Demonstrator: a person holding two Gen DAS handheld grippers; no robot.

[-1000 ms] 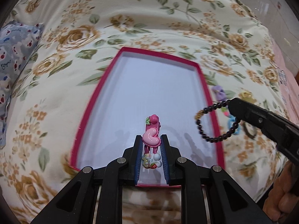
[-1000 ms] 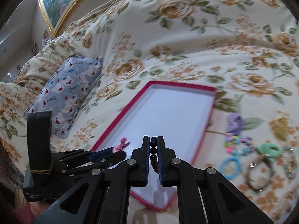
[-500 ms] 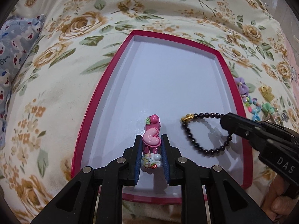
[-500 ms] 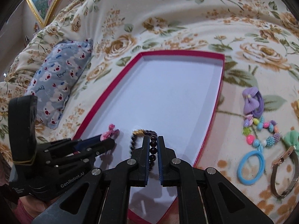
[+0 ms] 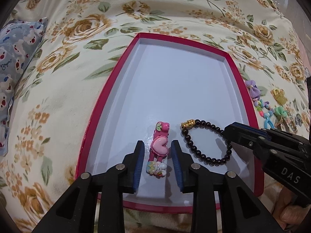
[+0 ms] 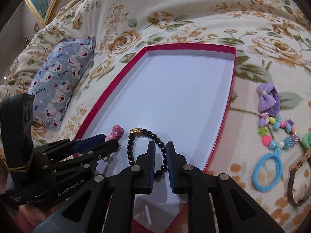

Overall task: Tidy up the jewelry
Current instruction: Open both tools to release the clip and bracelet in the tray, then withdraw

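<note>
A red-rimmed box [image 5: 108, 97] with a white floor lies on a floral bedspread; it also shows in the right wrist view [image 6: 108, 95]. A pink heart hair clip [image 5: 159, 148] lies on the box floor between the fingers of my open left gripper [image 5: 157, 147], which do not touch it. A black bead bracelet [image 5: 204, 141] with a gold charm lies beside the clip. My right gripper [image 6: 160, 147] is open, with the bracelet [image 6: 143, 149] lying on the floor between its fingers. The clip's pink tip [image 6: 116, 133] shows past the left gripper [image 6: 108, 142].
To the right of the box on the bedspread lie a purple bow hair tie [image 6: 267, 101], a colourful bead bracelet [image 6: 279, 134], a blue hair ring [image 6: 267, 171], a watch [image 6: 299, 176] and a yellow charm [image 5: 279, 96]. A blue bear-print pillow [image 6: 60, 89] lies left of the box.
Both grippers came down into the box and opened. The clip and the bracelet, held before, now lie loose on the box floor.
</note>
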